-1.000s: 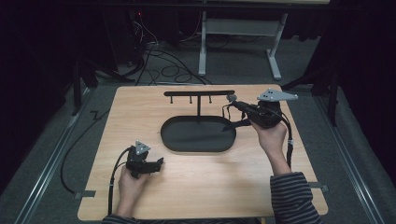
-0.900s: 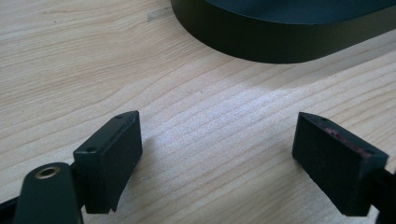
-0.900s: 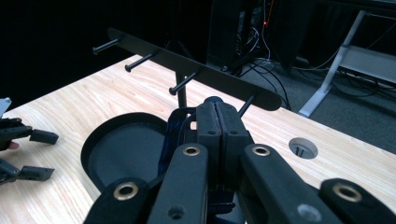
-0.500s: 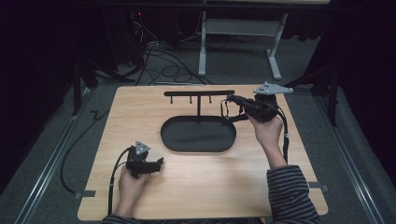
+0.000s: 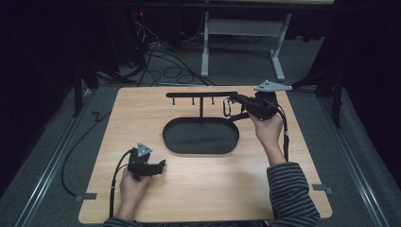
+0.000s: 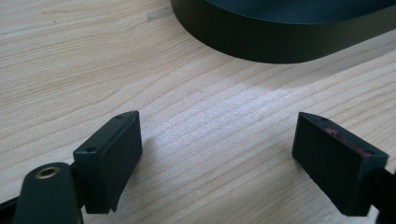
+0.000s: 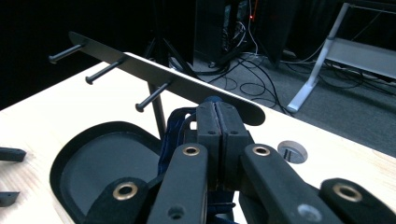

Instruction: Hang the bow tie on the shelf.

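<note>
A black stand rises mid-table, an oval base tray (image 5: 201, 137) carrying a post and a crossbar (image 5: 201, 94) with short pegs (image 7: 103, 71). My right gripper (image 5: 231, 98) is at the bar's right end, shut on a dark blue strap loop (image 5: 228, 109). In the right gripper view the closed pads (image 7: 208, 122) sit just below the bar's end (image 7: 243, 109), with the blue strap (image 7: 175, 126) hanging to their left. My left gripper (image 5: 161, 165) rests low at the table's front left and is open. Bare wood lies between its pads (image 6: 112, 158), and the tray's wall (image 6: 280, 42) is ahead.
The wooden table (image 5: 142, 118) has a round cable grommet (image 7: 293, 151) near its far right. Beyond the far edge are floor cables (image 5: 161, 56) and a white desk frame (image 5: 279, 52). Metal rails (image 5: 52, 161) run along the floor on both sides.
My right gripper has shifted slightly away from the person toward the crossbar's right end, still shut on the blue strap. The left gripper has stayed put.
</note>
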`<state>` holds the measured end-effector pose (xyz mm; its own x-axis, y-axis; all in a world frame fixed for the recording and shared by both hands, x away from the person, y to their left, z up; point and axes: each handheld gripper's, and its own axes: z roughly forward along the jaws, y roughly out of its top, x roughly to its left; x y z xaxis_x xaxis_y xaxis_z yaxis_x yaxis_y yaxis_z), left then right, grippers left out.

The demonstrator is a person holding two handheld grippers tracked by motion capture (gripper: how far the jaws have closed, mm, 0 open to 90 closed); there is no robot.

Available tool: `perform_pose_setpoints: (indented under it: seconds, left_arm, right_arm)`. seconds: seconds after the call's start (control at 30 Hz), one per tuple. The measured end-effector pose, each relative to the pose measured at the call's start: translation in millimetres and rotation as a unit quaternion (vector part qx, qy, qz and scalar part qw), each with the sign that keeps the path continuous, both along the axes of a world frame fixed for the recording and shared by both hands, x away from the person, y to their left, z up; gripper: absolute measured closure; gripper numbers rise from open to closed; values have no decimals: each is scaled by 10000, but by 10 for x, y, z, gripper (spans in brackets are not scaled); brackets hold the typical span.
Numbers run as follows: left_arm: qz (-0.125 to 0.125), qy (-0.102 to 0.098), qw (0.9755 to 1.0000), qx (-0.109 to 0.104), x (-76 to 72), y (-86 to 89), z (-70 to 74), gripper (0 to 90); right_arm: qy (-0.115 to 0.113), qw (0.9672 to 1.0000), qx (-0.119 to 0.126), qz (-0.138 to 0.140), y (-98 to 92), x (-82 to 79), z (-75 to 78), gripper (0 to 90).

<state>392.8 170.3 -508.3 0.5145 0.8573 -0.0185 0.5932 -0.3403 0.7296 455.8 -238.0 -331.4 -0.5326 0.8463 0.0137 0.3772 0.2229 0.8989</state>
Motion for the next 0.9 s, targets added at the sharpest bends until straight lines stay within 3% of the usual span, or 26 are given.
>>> perform_pose_setpoints:
  seconds: [0.6,0.9]
  left_arm:
    - [-2,1,10000,0,0,0,0,163]
    - [-1,0,10000,1,0,0,0,162]
  right_arm:
    - [130,9995,-74,-267,-24,114,-82,900]
    - [194,9994,-88,-256,-15,133,-113,880]
